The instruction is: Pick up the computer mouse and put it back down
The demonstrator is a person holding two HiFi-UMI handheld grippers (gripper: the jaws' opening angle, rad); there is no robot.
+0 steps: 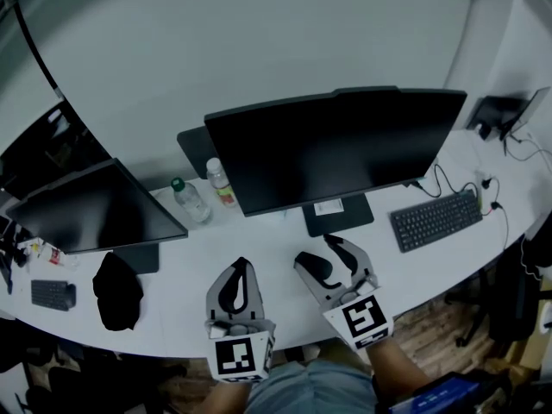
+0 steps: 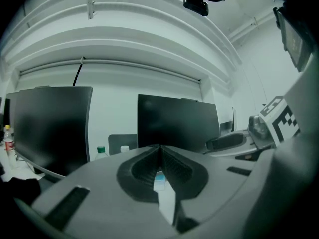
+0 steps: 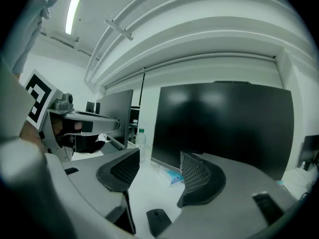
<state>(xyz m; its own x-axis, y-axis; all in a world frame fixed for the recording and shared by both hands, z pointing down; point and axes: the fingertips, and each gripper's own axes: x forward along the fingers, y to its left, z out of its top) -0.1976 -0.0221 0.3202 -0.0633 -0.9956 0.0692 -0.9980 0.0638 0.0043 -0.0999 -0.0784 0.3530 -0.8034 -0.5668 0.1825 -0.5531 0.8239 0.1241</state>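
Note:
A black computer mouse point(image 3: 158, 221) lies on the white desk point(image 1: 181, 313), low between the jaws of my right gripper point(image 3: 159, 158) and near their base. The ribbed pads stand apart on either side and do not touch it. In the head view the right gripper point(image 1: 316, 251) is at the desk's front edge, in front of the big monitor's foot, and the mouse cannot be made out there. My left gripper point(image 1: 241, 266) hovers just to its left, pointing level. Its jaws meet at the tips point(image 2: 159, 147) with nothing between them.
A large dark monitor point(image 1: 336, 145) stands straight ahead, a second one point(image 1: 86, 205) at the left. Two bottles point(image 1: 191, 200) stand between them. A keyboard point(image 1: 435, 218) with cables lies right. A black cloth point(image 1: 116, 291) lies left. A blue-white packet point(image 3: 172, 176) rests by the monitor foot.

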